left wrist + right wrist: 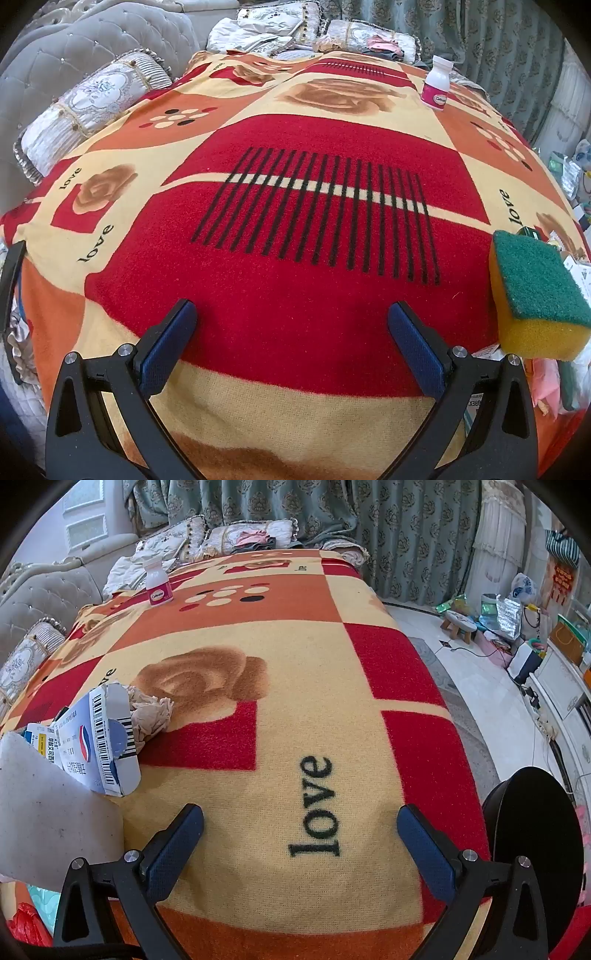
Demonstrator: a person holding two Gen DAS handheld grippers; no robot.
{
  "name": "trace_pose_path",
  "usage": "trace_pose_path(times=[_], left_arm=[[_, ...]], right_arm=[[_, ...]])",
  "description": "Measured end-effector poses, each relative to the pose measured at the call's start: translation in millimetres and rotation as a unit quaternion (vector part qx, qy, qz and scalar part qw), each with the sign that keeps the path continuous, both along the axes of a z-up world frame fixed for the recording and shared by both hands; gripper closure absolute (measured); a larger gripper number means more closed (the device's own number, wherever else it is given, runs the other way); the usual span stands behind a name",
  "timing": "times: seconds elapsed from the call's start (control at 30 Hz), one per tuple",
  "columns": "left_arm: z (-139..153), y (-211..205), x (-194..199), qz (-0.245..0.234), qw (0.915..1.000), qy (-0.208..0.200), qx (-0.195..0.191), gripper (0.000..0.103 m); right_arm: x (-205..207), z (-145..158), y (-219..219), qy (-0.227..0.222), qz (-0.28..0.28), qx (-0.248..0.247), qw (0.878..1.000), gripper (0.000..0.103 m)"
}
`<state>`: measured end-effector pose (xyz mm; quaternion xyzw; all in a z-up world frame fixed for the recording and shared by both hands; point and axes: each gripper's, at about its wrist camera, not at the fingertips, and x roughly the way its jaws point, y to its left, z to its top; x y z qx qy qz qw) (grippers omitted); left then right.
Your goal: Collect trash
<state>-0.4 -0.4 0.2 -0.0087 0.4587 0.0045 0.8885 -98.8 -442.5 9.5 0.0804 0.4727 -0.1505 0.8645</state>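
On blanket (295,295): one sponge (535,295), one bottle (437,83).

Red, orange and cream blanket (295,258) printed with brown roses; green-topped yellow sponge (535,295); white-and-pink bottle (437,83).

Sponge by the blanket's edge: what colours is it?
Sponge: green top, yellow body; clearest in the left wrist view.

A lived-in home sitting room. A tufted sofa (85,48) with cushions (92,107) stands behind a blanket (295,280) spread flat. Patterned curtains (332,513) hang beyond.
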Motion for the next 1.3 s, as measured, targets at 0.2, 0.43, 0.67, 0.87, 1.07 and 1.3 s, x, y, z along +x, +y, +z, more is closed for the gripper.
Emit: trace_pose_path(times=[0.2,0.43,0.67,0.87,1.07,1.3], left_arm=[[7.4,-4.5,-18.3,0.004,1.0000,0.002,0.004,0.001],[52.5,-11.8,-62.5,-0.004,0.9979,-0.065,0.002,0.001],[99.9,-41.9,-107.1,-0.033,0.9922,-0.118,-0.021,0.001],[129.7,-62.5,-137.5,-0.051,0.9846,-0.163,-0.036,0.001],[146.9,-77.3,-153.0,-0.062,0.9792,-0.188,-0.042,0.001],[154.9,-93.3,-163.4,-0.070,0.9759,-0.202,-0.042,0.001]], right_arm=[[0.2,-0.2,0.3,0.000,-0.001,-0.001,1.000,0.000],[-8.0,5.6,0.1,0.033,0.023,0.018,0.999,0.000],[-39.4,54.3,26.1,-0.044,0.029,0.021,0.998,0.000],[-64.0,110.0,65.3,-0.114,0.048,-0.022,0.992,0.000],[-83.7,143.3,92.0,-0.170,0.061,-0.032,0.983,0.000],[-88.2,160.4,113.4,-0.195,0.067,-0.059,0.977,0.000]])
